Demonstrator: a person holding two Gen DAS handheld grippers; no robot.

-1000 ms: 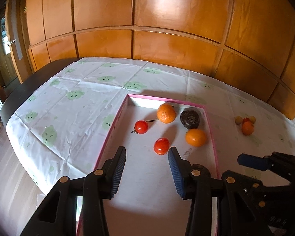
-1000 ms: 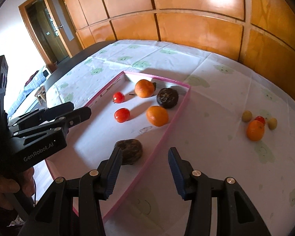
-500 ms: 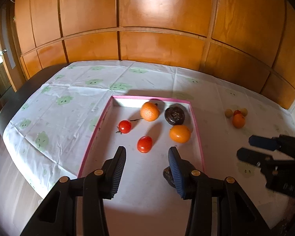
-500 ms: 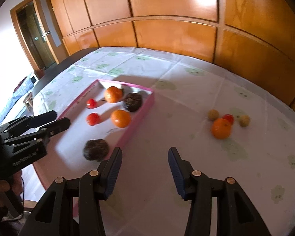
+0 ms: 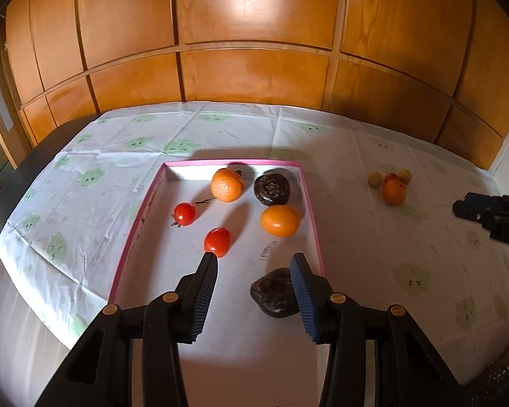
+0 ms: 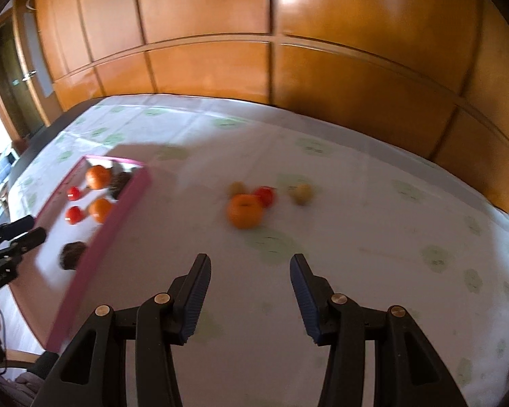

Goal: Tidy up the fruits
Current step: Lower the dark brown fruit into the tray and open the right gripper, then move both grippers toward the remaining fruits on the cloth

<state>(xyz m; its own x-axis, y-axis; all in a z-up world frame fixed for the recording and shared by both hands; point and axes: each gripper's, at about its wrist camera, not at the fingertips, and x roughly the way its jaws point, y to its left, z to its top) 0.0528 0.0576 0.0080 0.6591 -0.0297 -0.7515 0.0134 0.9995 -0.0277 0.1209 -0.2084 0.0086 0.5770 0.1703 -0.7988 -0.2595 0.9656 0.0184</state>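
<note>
Since one second ago, the right gripper (image 6: 249, 261) has swung away from the pink tray (image 6: 115, 218) toward the loose fruits on the tablecloth (image 6: 373, 237), and its picture is blurred. The left gripper (image 5: 252, 259) has pulled back a little, so more of the tray (image 5: 310, 203) shows.

Outside the tray, to its right, lies a small group: an orange (image 6: 245, 211), a red tomato (image 6: 265, 195) touching it behind, and two small yellowish fruits (image 6: 302, 193), one on each side. From the left wrist view the same orange (image 5: 394, 192) is well apart from the tray.

Inside the tray there are two oranges (image 5: 227, 185), one at the far wall and one nearer the right wall, two tomatoes (image 5: 218, 241) on the left part, and a dark round fruit (image 5: 272, 188) at the far right corner. Another dark fruit (image 5: 276, 293) lies at the near right side, partly hidden behind the right finger of the left gripper.

Both grippers have their fingers spread apart and hold nothing. The left one hangs over the near end of the tray. The right one is over the bare cloth, with the loose group ahead of it, not yet between the fingers.

Behind the table stands a wall of wooden panels (image 5: 254, 34).
</note>
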